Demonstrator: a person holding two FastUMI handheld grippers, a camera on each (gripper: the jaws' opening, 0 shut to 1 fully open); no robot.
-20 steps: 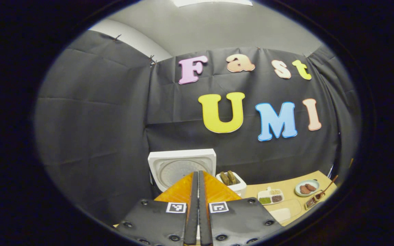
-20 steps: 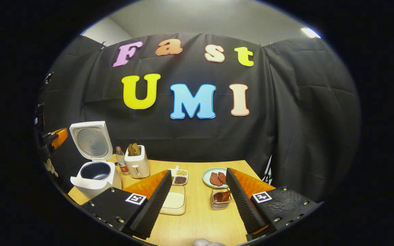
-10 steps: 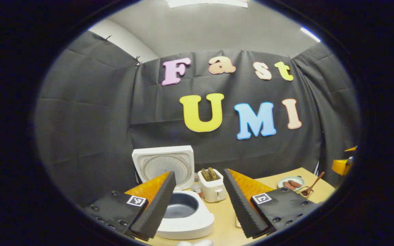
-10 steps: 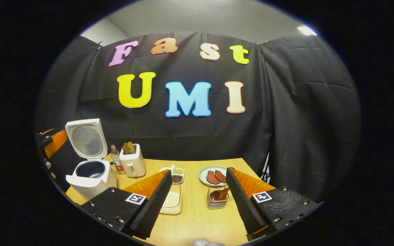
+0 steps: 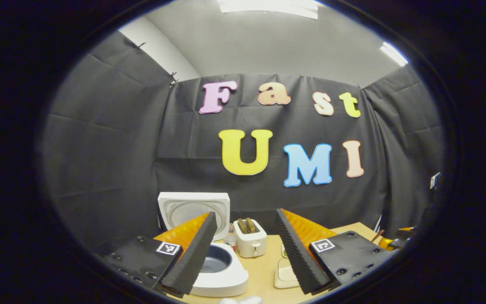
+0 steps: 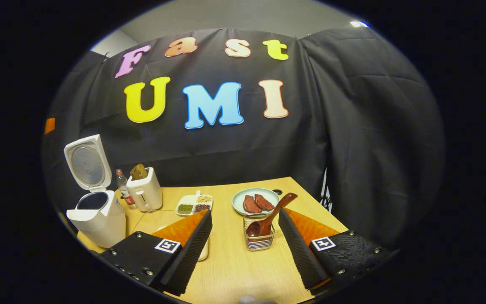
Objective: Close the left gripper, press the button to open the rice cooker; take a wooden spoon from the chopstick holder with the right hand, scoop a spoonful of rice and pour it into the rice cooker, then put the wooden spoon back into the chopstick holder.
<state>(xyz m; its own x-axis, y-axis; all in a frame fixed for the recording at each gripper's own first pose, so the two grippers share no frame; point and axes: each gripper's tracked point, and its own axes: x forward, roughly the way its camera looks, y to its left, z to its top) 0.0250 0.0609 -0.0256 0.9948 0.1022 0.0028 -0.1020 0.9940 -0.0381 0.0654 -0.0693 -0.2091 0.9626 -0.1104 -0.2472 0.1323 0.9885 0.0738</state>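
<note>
2 grippers released: left gripper (image 5: pixel 245 249), right gripper (image 6: pixel 245 242) | rice cooker (image 6: pixel 95 211) open | wooden spoon (image 6: pixel 270 217) in chopstick holder (image 6: pixel 260 240)

1. Support surface — a light wooden table (image 6: pixel 234 270) set against the black cloth wall.
2. Left edge: white rice cooker (image 6: pixel 95 215), lid raised.
3. Just beside it: a small bottle (image 6: pixel 123 195), then a white toaster (image 6: pixel 145 193).
4. Centre: a divided tray of grains (image 6: pixel 194 204) and a shallow white container (image 5: pixel 284 274).
5. Right of centre — a green plate (image 6: pixel 243 197) and, nearer, the wire chopstick holder (image 6: pixel 259 240) with the wooden spoon (image 6: pixel 273 214) leaning in it.
</note>
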